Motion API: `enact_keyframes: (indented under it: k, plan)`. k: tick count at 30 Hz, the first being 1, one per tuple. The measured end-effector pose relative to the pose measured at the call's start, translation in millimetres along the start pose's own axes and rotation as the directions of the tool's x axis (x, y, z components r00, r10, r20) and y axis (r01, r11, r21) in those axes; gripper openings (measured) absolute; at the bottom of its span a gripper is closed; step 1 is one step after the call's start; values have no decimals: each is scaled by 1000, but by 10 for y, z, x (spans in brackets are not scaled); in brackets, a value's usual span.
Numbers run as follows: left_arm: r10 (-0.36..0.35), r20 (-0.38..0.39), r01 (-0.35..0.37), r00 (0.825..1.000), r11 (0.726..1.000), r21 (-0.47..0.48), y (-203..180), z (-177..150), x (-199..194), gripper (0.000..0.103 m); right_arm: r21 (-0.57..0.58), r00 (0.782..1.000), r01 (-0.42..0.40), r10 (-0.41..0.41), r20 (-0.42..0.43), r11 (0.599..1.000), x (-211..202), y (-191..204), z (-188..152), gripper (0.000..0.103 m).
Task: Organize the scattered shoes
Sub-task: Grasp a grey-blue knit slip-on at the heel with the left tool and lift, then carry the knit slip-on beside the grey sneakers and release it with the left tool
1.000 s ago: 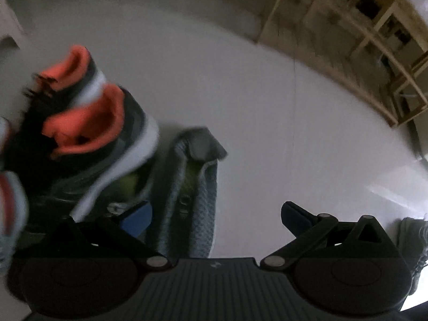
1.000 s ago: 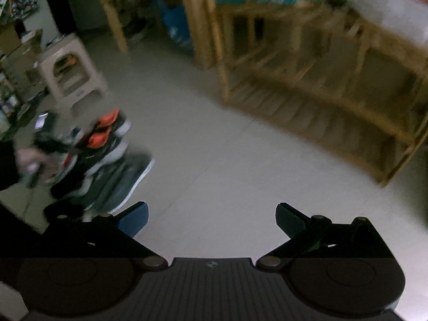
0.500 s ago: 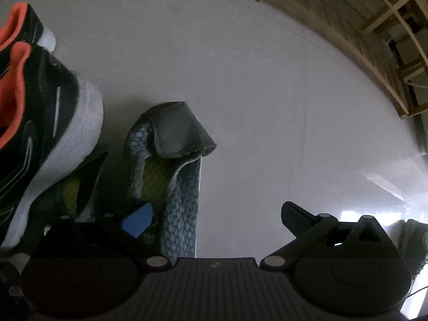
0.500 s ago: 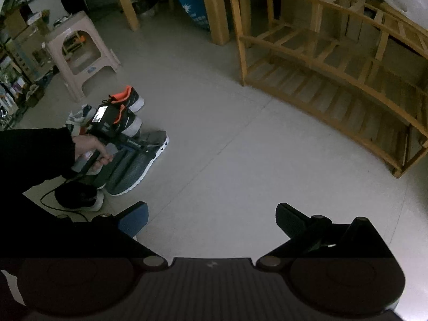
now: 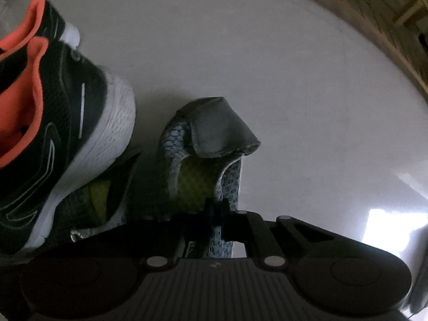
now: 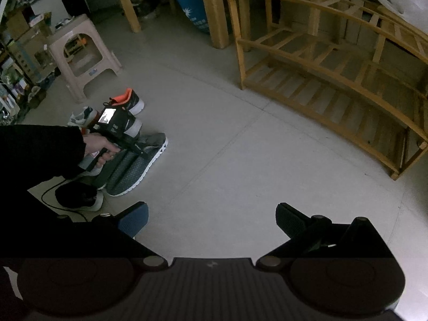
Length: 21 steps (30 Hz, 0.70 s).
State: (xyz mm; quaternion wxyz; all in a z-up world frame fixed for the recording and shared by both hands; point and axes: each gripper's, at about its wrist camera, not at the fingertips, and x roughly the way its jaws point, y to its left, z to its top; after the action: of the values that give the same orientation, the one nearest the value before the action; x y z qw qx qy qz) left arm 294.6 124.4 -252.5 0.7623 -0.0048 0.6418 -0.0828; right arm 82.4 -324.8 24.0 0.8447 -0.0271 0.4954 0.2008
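A grey mesh shoe (image 5: 203, 144) with a yellow-green insole lies on the floor, and my left gripper (image 5: 216, 214) is shut on its right side wall near the collar. Its twin (image 5: 107, 195) lies just left, partly under a black sneaker with an orange lining (image 5: 67, 123). In the right wrist view the grey pair (image 6: 136, 165) sits at the left, with a hand (image 6: 99, 144) holding the left gripper (image 6: 139, 151) down onto it. My right gripper (image 6: 211, 219) hangs open over bare floor, holding nothing.
A slatted wooden shoe rack (image 6: 334, 61) stands at the right. A beige plastic stool (image 6: 80, 53) stands behind the shoes. A black shoe (image 6: 77, 196), a white sneaker (image 6: 80, 115) and a second orange-lined sneaker (image 6: 128, 100) lie around the pair. A cable trails by the black shoe.
My left gripper moved down to the right-hand grey shoe and went from open to shut on its side wall. The right gripper stayed open and barely shifted.
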Motion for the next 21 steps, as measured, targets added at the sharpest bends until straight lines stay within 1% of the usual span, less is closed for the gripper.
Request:
enact_keyframes:
  k: [3, 9, 12, 17, 21]
  plan:
    - [21, 10, -22, 1000, 998, 51, -108, 2, -129, 3, -1, 1000, 6, -6, 22, 1000, -81, -15, 2, 103]
    - [62, 33, -67, 997, 986, 153, -325, 6, -387, 3, 52, 998, 12, -15, 56, 999, -221, -131, -8, 103]
    - [48, 35, -54, 998, 979, 197, -563, 14, -590, 3, 90, 998, 20, -25, 63, 996, -284, -230, -44, 103]
    - [18, 34, -27, 999, 963, 268, -981, 28, -939, 3, 146, 994, 17, -32, 100, 989, -434, -370, -84, 103]
    - [15, 29, -24, 999, 937, 350, -1439, 7, -1383, 3, 160, 990, 20, -42, 136, 987, -557, -430, -109, 103]
